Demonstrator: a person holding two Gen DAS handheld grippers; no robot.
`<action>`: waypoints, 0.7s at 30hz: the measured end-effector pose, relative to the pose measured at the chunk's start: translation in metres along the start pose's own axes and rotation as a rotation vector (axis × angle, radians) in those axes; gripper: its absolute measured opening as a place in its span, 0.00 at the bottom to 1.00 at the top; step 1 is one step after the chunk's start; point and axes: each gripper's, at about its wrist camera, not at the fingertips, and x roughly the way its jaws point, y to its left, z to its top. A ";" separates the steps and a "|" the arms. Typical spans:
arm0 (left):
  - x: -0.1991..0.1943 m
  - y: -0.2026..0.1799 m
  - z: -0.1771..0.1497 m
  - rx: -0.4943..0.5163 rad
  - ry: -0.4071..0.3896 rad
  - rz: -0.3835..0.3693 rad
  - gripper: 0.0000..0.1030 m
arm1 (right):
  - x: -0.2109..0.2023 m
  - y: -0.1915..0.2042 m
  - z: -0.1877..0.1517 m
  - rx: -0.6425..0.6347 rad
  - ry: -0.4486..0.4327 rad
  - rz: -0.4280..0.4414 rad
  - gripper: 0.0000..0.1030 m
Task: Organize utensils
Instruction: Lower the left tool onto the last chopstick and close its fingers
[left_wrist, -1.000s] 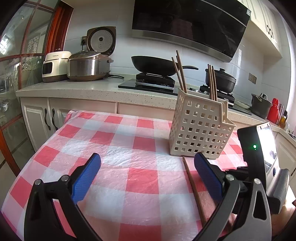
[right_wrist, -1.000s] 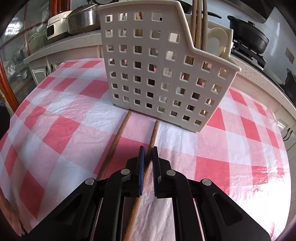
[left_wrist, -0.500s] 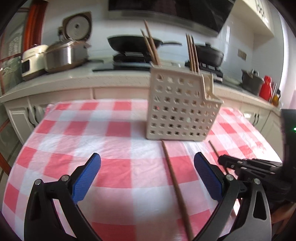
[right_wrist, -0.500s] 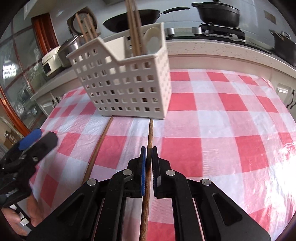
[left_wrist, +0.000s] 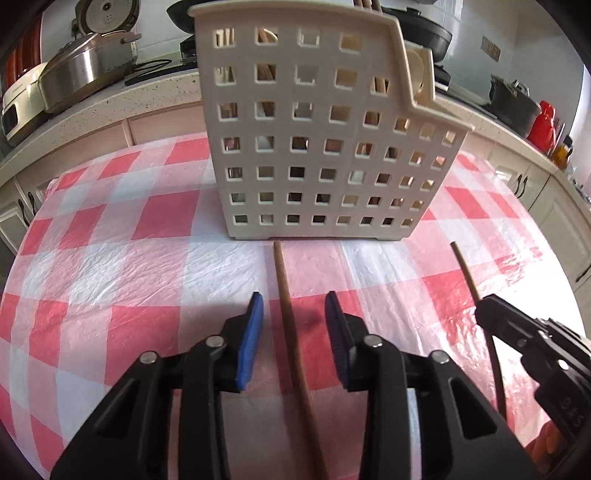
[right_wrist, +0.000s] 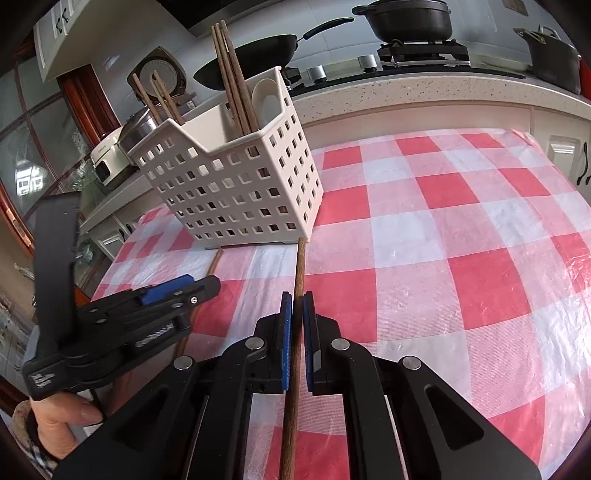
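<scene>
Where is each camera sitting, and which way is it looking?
Left wrist: sits on the left claw, looking down along it at a chopstick lying between its closing fingers, the white basket ahead, the right claw at the side.
Right wrist: sits on the right claw, shut on another chopstick; a hand holds the left claw.
Both show the basket and checked tablecloth.

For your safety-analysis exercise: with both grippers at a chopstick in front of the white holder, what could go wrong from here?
1. The left hand-held gripper has been closing, but its pads do not yet touch the loose chopstick, which could roll aside.
2. The right hand-held gripper pinches its chopstick on a narrow contact, so it might pivot.
3. That chopstick's tip sits near the utensil holder and could nudge it.
</scene>
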 end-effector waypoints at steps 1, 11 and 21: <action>0.000 -0.001 0.000 0.004 -0.002 0.009 0.27 | 0.000 -0.001 0.000 0.005 -0.001 0.005 0.06; 0.003 -0.012 0.002 0.077 -0.003 0.110 0.18 | 0.001 -0.006 -0.001 0.031 0.004 0.029 0.06; 0.000 -0.007 -0.001 0.061 -0.008 0.073 0.06 | 0.002 0.001 -0.001 -0.002 0.007 -0.015 0.06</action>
